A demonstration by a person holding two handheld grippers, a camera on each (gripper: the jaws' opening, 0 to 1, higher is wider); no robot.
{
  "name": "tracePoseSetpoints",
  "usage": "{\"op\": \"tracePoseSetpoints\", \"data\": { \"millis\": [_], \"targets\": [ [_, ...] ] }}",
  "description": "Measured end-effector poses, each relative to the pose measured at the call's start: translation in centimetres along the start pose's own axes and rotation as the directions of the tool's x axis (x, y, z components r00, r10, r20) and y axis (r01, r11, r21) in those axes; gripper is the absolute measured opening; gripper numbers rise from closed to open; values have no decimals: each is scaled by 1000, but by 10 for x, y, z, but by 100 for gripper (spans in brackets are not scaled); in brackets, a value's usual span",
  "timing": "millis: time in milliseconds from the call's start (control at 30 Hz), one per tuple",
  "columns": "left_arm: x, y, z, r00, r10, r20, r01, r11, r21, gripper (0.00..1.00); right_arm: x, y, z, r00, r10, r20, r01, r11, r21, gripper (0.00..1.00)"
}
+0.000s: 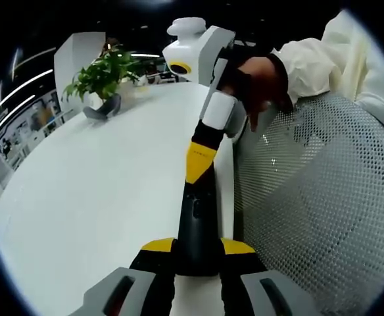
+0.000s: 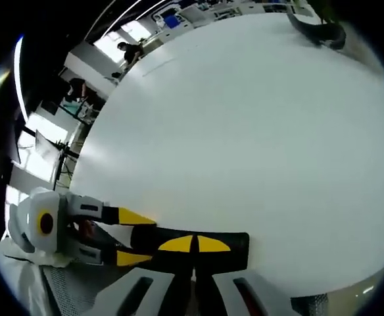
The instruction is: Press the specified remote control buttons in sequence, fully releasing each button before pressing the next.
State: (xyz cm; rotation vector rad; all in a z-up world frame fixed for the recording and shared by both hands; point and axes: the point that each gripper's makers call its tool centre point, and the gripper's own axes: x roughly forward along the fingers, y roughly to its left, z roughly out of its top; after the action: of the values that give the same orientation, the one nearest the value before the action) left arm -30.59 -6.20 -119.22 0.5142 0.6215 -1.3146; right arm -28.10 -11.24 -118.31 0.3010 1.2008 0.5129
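Observation:
A long black remote control lies on the white table, close to its edge. My left gripper is shut on the remote's near end, with a yellow fingertip on each side. My right gripper comes down from above, held by a gloved hand, jaws shut, and its yellow tip rests on the remote's top face. In the right gripper view, the right gripper sits shut on the remote, and the left gripper clamps the remote from the left.
A potted plant stands at the table's far side, its pot near the upper edge of the right gripper view. A white mesh chair back stands right beside the table edge. Office desks and people are beyond the table.

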Motion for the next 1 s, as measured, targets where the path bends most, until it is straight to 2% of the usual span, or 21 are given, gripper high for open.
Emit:
{"op": "tracePoseSetpoints", "data": {
  "millis": [167,200,433,533,733,867,1000],
  "targets": [
    [0,0,0,1000,2,-2,-2,1000,-3,24,-1,-1,0,1000,-13,-3,13,1000,-4,0],
    [0,0,0,1000,2,-2,-2,1000,-4,24,-1,1,-2,1000,-7,-23,6,1000,-5,0],
    [0,0,0,1000,3,0,-3,1000,-8,24,-2,6,-7,999,24,-49,-22,999,24,0],
    [1,0,0,1000,3,0,-3,1000,-8,24,-2,5,-10,998,11,-66,-9,1000,27,0],
    [0,0,0,1000,3,2,-3,1000,-8,24,-2,5,-10,998,19,-63,-16,999,47,0],
    [1,1,0,1000,3,6,-3,1000,-10,25,-2,5,-10,998,15,-66,-13,999,36,0],
    [1,0,0,1000,3,8,-3,1000,-10,25,-1,6,-11,998,-10,-66,8,1000,-28,0]
  ]
}}
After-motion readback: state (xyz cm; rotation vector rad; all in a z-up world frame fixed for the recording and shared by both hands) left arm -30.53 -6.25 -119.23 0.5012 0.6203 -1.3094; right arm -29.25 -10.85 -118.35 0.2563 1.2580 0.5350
